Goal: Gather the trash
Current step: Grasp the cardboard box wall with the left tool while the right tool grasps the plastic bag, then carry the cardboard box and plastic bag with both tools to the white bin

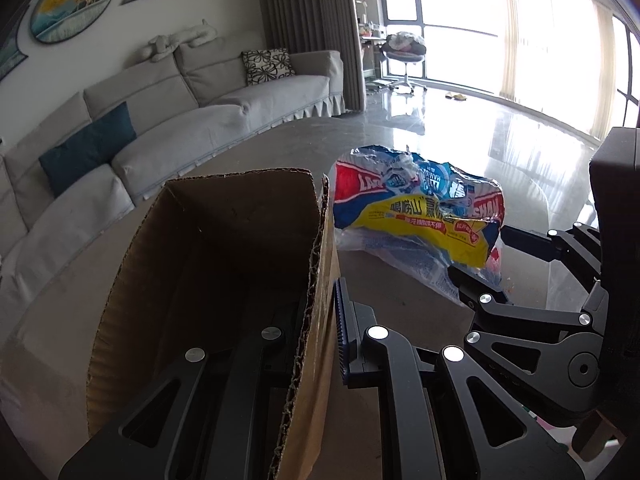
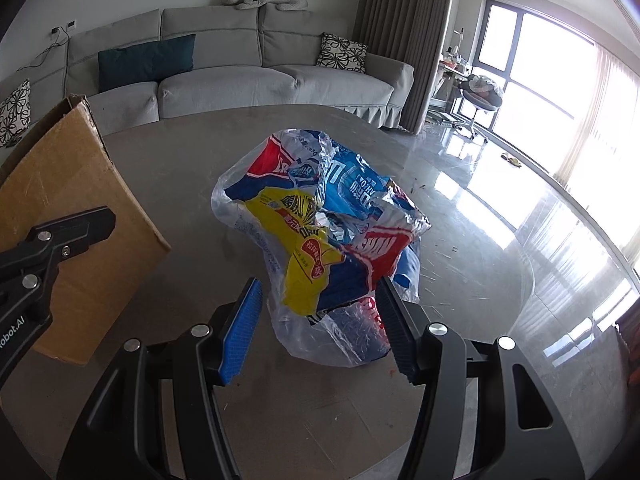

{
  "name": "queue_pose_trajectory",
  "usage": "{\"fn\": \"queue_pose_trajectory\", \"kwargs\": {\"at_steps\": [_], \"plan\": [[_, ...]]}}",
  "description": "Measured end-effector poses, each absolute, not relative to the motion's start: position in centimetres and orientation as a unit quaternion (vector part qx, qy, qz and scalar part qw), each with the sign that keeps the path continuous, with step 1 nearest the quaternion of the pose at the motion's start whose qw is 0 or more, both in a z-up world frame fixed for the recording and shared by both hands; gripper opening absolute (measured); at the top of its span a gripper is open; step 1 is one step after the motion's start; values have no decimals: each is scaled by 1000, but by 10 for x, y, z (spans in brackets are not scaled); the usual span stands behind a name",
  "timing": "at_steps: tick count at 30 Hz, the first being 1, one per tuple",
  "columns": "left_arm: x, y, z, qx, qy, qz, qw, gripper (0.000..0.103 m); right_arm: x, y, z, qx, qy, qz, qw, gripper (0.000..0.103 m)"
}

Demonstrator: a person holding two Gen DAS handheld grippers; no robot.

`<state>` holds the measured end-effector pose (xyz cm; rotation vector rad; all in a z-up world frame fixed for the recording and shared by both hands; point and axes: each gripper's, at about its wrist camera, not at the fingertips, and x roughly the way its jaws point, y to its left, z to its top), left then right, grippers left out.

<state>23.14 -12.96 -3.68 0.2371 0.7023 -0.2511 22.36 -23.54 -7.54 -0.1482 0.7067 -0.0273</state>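
Left wrist view: looks forward and down along the left gripper [image 1: 320, 320], close over the cardboard box [image 1: 208, 280], toward sofa [image 1: 180, 120] and windows.
Right wrist view: forward and down, close above the crumpled plastic wrapper [image 2: 320, 232].
Shared: table [image 2: 180, 152], box, wrapper, sofa.

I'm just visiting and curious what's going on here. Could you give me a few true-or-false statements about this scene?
1. The left gripper is clamped on a wall of the cardboard box. True.
2. The plastic wrapper lies inside the box. False: it sits beside it on the table.
3. The right gripper has its jaws apart around the wrapper. True.
4. The box is full of trash. False: the part in view looks empty.
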Motion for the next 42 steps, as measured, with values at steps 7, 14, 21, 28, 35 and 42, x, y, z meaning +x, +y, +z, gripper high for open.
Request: {"fn": "queue_pose_trajectory", "kwargs": {"at_steps": [7, 14, 21, 28, 35, 42], "plan": [[246, -130, -42, 112, 349, -112, 923, 12, 226, -229, -65, -93, 329, -7, 940, 63], [255, -131, -53, 113, 366, -113, 917, 12, 258, -233, -93, -111, 377, -2, 920, 48], [253, -135, -53, 122, 364, -112, 917, 12, 256, -230, -108, -113, 386, 23, 915, 6], [255, -134, -50, 113, 366, -106, 918, 13, 240, -235, -91, -94, 367, 28, 925, 4], [243, -136, -37, 115, 357, -109, 921, 13, 210, -245, -80, -97, 357, -6, 929, 3], [213, -151, -25, 121, 347, -136, 920, 13, 161, -274, -70, -84, 352, -43, 931, 4]]}}
